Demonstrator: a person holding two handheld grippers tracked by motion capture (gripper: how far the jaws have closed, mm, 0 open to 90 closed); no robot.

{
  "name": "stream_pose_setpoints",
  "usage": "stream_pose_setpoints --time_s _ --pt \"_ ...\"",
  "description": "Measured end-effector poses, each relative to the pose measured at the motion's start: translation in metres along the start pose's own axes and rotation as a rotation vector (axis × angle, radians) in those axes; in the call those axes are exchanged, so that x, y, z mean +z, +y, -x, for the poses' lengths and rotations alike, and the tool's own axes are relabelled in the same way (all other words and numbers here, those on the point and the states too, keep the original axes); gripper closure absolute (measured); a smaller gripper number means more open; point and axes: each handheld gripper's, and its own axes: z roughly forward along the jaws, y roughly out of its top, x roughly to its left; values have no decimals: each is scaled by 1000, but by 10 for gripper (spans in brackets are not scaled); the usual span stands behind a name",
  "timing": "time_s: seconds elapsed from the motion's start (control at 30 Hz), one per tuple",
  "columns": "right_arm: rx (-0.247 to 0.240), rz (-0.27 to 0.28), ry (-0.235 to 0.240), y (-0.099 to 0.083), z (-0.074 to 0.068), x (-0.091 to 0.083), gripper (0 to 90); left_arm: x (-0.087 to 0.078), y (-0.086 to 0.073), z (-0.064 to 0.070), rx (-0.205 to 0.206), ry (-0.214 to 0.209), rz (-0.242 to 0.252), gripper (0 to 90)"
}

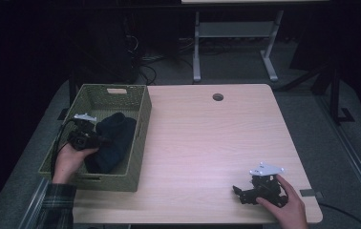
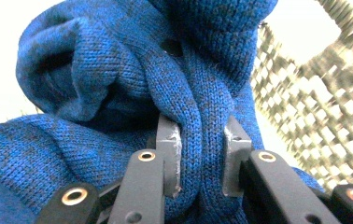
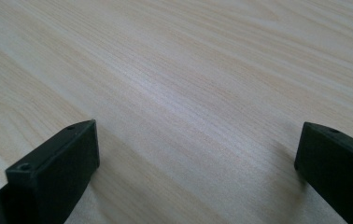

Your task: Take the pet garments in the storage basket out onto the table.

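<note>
A dark blue knitted garment lies bunched inside a green woven basket at the table's left. My left gripper, held by a hand reaching into the basket, is shut on a thick fold of that blue knit; the fold is squeezed between the two pads. My right gripper rests low over the bare wooden table near the front right corner, its jaws spread wide with nothing between them.
The basket's woven wall stands close on the right of the left gripper view. A round cable hole sits near the table's far edge. Table legs and cables are on the floor beyond.
</note>
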Motion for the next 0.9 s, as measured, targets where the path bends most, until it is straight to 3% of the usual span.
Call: stream_pose_setpoints --time_s 0.23,0.47,0.73,0.9 --pt "1 1 0 0 0 0 0 -21 2 -6 -40 -20 146 739" --pt "2 0 0 0 0 0 0 -47 10 -1 -53 -41 285 739" --pt "2 1 0 0 0 0 0 -68 27 19 5 -59 396 739" --pt "2 0 1 0 0 0 0 -72 38 31 35 -76 429 739"
